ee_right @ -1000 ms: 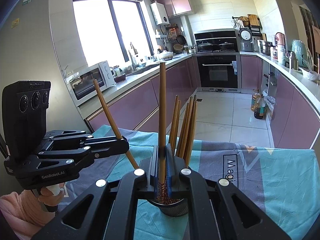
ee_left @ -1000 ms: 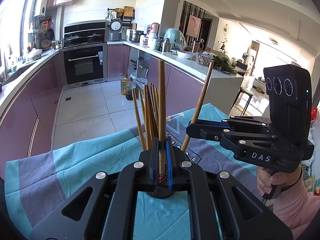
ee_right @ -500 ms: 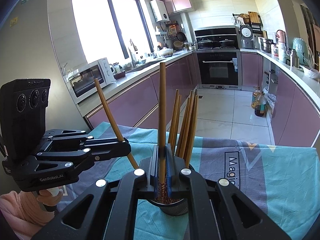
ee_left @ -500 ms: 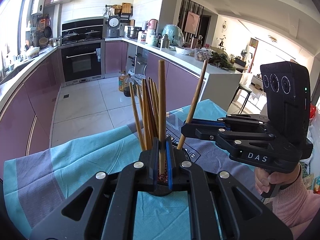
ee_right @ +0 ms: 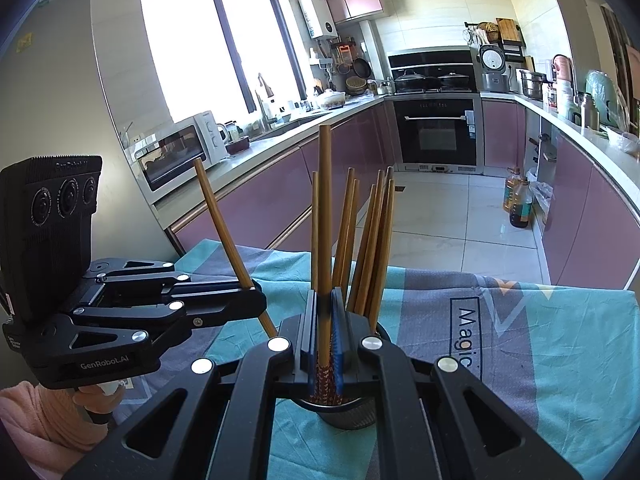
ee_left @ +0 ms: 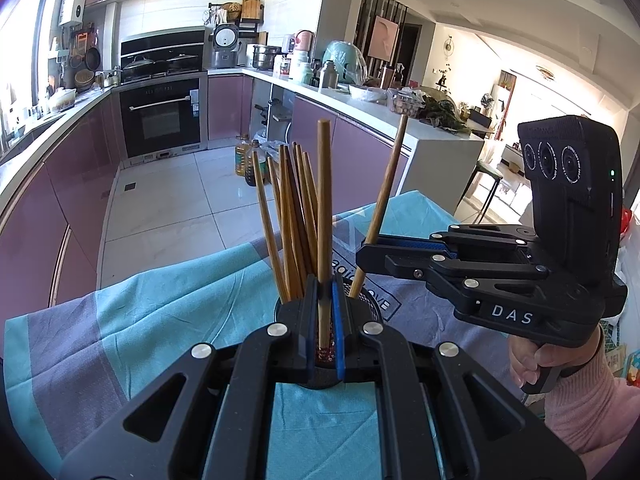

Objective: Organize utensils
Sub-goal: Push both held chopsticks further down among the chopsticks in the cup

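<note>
Over the dark mesh utensil cup (ee_right: 352, 416) on the teal-and-grey cloth-covered tabletop (ee_right: 540, 360), the left claw (ee_left: 325, 320) is clenched on one brown wooden chopstick (ee_left: 323, 208). The right claw (ee_right: 325, 328) grips another (ee_right: 325, 220). Both chopsticks' patterned tips seem to reach the cup, beside the bundle of wooden chopsticks (ee_left: 290, 216) standing inside.

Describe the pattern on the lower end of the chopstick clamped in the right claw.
A red-and-dark woven pattern on the chopstick, seen best in the right wrist view.

Home kitchen, oven (ee_left: 161, 115), microwave (ee_right: 176, 155), sink tap (ee_right: 264, 92)
</note>
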Motion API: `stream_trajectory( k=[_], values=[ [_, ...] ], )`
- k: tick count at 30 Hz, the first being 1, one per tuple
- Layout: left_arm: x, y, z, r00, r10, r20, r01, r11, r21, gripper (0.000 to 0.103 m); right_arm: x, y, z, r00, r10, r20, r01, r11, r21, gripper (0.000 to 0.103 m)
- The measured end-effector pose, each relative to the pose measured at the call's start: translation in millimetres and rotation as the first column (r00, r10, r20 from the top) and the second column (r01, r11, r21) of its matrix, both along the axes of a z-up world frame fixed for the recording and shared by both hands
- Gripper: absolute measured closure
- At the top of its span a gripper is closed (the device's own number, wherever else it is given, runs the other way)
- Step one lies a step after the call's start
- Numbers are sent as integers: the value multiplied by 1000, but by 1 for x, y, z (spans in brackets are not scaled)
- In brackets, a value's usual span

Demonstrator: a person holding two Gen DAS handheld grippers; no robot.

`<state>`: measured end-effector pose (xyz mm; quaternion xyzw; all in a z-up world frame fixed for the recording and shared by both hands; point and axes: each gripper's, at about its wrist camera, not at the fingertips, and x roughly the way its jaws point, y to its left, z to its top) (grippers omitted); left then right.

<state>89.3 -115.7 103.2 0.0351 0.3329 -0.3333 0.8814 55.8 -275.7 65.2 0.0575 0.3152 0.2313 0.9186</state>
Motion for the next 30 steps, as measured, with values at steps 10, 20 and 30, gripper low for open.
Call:
stream_trajectory(
  k=[10,20,30],
  values=[
    [5,-5,-12,1000,2,-9,-2,1000,9,96,3,1,-4,1000,1,-15,-1,1000,-7,97],
    [5,-2,-21,1000,7,-17,-7,1000,12,96,7,3,-9,1000,1,-31,-1,1000,-8,97],
    [7,-4,-25,1000,9,-19,-9,1000,12,96,12,4,-13,999,-1,-45,1,1000,-10,97]
  ],
)
